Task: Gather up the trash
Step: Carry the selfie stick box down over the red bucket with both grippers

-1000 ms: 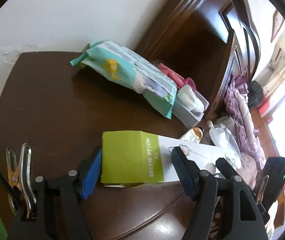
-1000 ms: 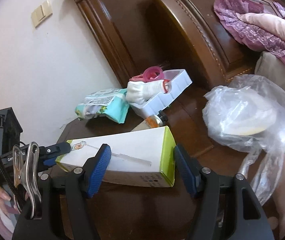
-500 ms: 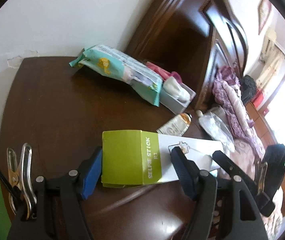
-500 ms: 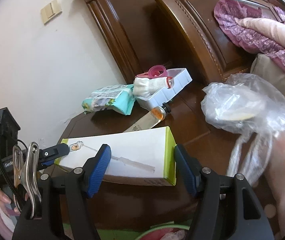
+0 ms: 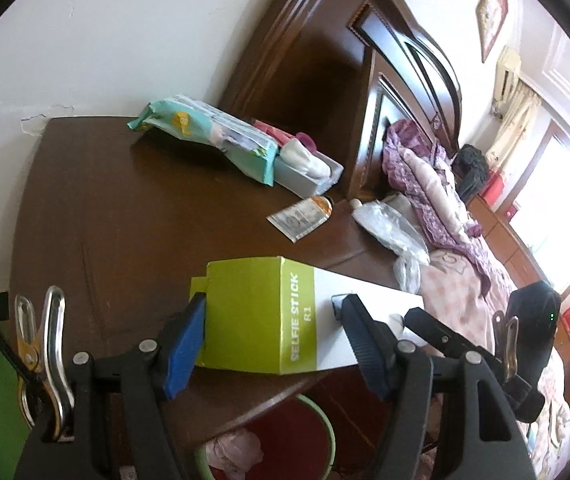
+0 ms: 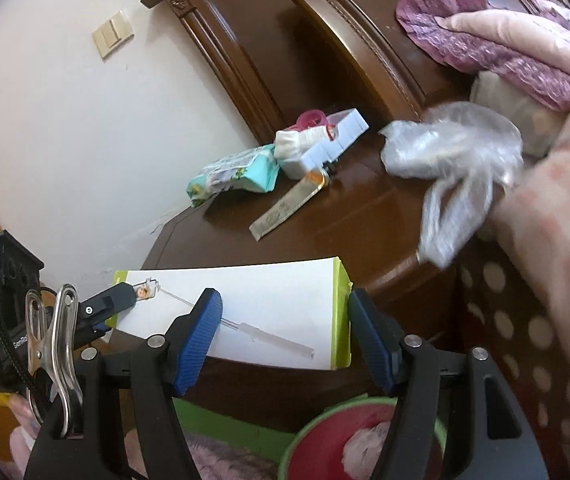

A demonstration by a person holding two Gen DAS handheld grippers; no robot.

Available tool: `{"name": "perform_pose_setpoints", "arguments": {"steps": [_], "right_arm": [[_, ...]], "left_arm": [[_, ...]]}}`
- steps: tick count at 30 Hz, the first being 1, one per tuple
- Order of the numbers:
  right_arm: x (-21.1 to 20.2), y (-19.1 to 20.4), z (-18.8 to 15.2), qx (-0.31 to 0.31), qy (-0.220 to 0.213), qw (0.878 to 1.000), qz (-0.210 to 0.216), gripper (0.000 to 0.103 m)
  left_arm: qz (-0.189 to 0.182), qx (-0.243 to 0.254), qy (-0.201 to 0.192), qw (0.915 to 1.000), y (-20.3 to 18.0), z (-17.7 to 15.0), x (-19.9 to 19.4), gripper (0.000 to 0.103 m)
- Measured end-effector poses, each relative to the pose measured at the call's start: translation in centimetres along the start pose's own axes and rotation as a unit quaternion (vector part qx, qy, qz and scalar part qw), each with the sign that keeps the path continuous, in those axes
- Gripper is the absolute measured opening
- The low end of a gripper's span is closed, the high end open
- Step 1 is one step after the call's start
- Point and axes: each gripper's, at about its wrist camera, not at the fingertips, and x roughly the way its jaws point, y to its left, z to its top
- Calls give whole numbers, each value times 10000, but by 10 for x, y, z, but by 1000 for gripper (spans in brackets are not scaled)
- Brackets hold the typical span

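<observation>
- Long green-and-white cardboard selfie-stick box (image 5: pixel 285 320) held between both tools at near edge of dark brown wooden tabletop (image 5: pixel 117 216), box jutting past rim.
- Left hand-held gripper (image 5: pixel 273 340) clamped on box's green end, blue pads pressed to both sides.
- Right hand-held gripper (image 6: pixel 285 332) clamped on box's other end, white face up, pads on both sides.
- Green-rimmed red round bin (image 6: pixel 325 440) directly below box, pale crumpled trash inside.
- Farther back on tabletop: teal wet-wipes pack (image 5: pixel 205 136), propped on pale grey plastic tray (image 5: pixel 309 176) with white rolled cloth and pink item inside.
- Flattened silver tube with orange cap (image 5: pixel 301 216) lying flat, near tray, apart from box.
- Crumpled clear plastic bag (image 6: pixel 449 160) at tabletop's right edge, hanging over side, touching pink patterned bedding (image 6: pixel 557 220).
- Dark carved wooden headboard (image 6: pixel 325 40) behind tray.
</observation>
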Motion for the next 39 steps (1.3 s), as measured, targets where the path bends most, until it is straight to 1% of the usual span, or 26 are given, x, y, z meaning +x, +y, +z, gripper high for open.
{"name": "perform_pose_setpoints", "arguments": {"steps": [5, 10, 14, 18, 21, 26, 30, 32, 33, 34, 36, 39], "right_arm": [[-17, -4, -21, 102, 35, 9999, -28, 68], [-31, -9, -44, 168, 174, 9997, 41, 68], [-36, -19, -63, 308, 314, 9988, 194, 68], [-34, -27, -81, 362, 550, 9977, 134, 68], [-32, -34, -90, 449, 686, 9965, 140, 68], [-30, -41, -99, 456, 832, 9955, 50, 68], [-22, -44, -107, 488, 1028, 9935, 11, 68], [-18, -45, -111, 468, 1109, 9927, -20, 68], [-15, -44, -113, 418, 1178, 9921, -50, 67], [-13, -43, -115, 381, 1217, 9918, -22, 67], [-6, -36, -119, 207, 1362, 9905, 34, 67], [0, -24, -124, -142, 1468, 9891, -46, 67]], "left_arm": [[5, 131, 25, 9999, -10, -13, -11, 68], [182, 613, -15, 9980, -29, -31, -23, 66], [417, 1084, -125, 9932, -47, -52, -31, 64], [598, 1398, -99, 9883, -57, -70, -31, 63], [613, 1352, 3, 9889, -56, -77, -27, 61], [493, 1174, 232, 9916, -48, -83, -22, 57], [580, 1172, 331, 9909, -43, -89, -16, 56], [598, 1164, 360, 9907, -42, -91, -15, 53], [539, 1153, 393, 9911, -41, -91, -14, 38], [398, 1094, 534, 9918, -40, -92, -11, 31], [316, 1042, 691, 9916, -40, -95, -5, 29], [394, 1201, 790, 9888, -45, -103, 3, 29]]}}
